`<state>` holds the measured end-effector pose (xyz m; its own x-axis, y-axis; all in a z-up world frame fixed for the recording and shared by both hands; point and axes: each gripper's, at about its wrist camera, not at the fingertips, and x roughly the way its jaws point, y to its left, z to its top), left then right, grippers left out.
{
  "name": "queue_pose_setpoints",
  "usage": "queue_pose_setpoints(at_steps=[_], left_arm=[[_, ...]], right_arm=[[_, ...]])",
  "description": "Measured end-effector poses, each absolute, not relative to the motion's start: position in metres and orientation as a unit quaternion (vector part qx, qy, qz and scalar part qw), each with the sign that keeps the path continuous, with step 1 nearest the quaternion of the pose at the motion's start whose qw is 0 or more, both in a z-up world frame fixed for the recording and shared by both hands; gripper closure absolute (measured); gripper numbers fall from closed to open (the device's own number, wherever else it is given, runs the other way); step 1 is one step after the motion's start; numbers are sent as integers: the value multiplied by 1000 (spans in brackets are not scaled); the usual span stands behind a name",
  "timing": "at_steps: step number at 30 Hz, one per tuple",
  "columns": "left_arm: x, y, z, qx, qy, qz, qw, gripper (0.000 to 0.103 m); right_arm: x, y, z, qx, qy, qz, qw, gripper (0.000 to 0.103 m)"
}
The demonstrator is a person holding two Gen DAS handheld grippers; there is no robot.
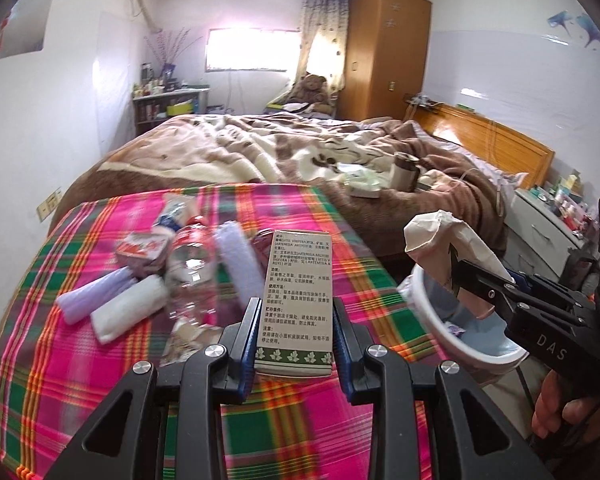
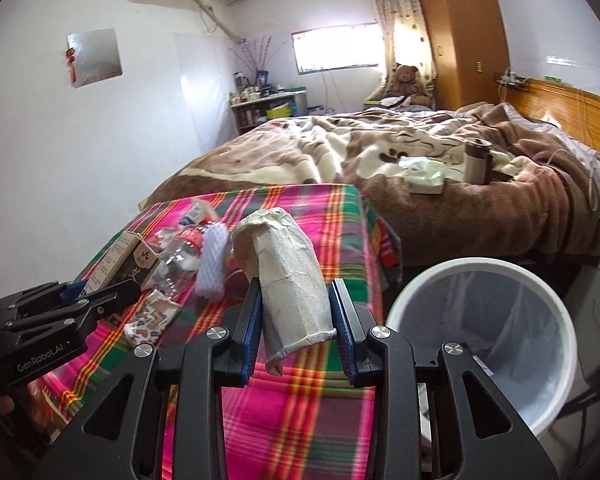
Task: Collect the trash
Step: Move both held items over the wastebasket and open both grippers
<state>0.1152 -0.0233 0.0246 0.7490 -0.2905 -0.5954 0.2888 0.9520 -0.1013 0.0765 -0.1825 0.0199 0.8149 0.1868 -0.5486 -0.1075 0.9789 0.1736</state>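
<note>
While bottle (image 1: 192, 268) clutters the cloth (image 1: 300, 408) — bin (image 2: 480, 280) stands beside.

Print on the small carton (image 1: 300, 292) is too small to read. The clear plastic bottle (image 1: 188, 268) is motion-blurred. The trash bin (image 1: 452, 320) is half hidden behind the right gripper (image 1: 456, 276). The hand (image 1: 560, 412) is cut off at frame edge. Bin contents are unclear.
</note>
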Motion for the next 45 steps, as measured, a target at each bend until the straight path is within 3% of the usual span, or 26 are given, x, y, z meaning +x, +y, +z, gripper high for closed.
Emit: queue_pose_setpoints(at_steps=[26,45], left_arm=[[118,-178,23,28,310,-297,903,70],[135,-234,-1,47,346,-323,879,70]], right_arm=[[57,-295,5,109,305,-78,943,66],[60,-325,-19,111,344,-108,926,64]])
